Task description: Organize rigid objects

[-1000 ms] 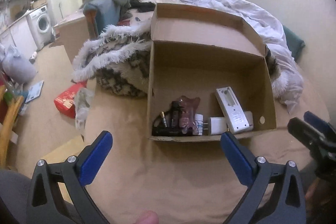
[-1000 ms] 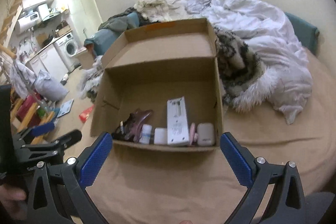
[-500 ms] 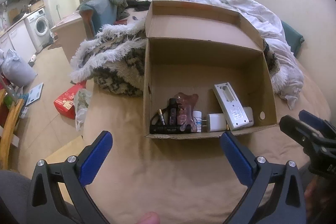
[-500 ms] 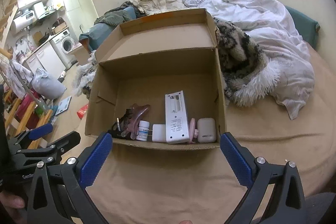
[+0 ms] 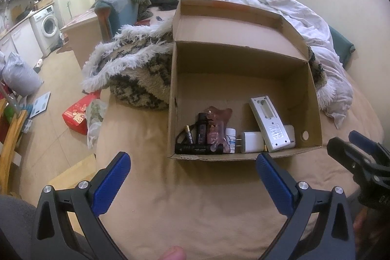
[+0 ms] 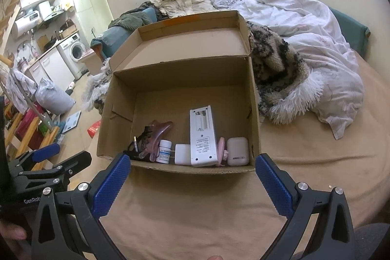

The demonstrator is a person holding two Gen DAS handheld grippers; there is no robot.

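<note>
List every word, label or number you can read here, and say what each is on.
"GenRob", cut off: on the left gripper.
White remote: printed label, too small to read.
Small white bottle: blue label, blurred.
Black flashlight: faint print, unreadable.
Red bag: light characters, unreadable.

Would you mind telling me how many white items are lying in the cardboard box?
4: a small pill bottle, a square charger plug, a long remote-like device, and a rounded earbud case, all along the near wall. Others may be hidden.

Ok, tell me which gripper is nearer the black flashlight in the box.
Left. The left gripper hangs just before the black flashlight; the right gripper faces the box's middle, farther right.
</note>
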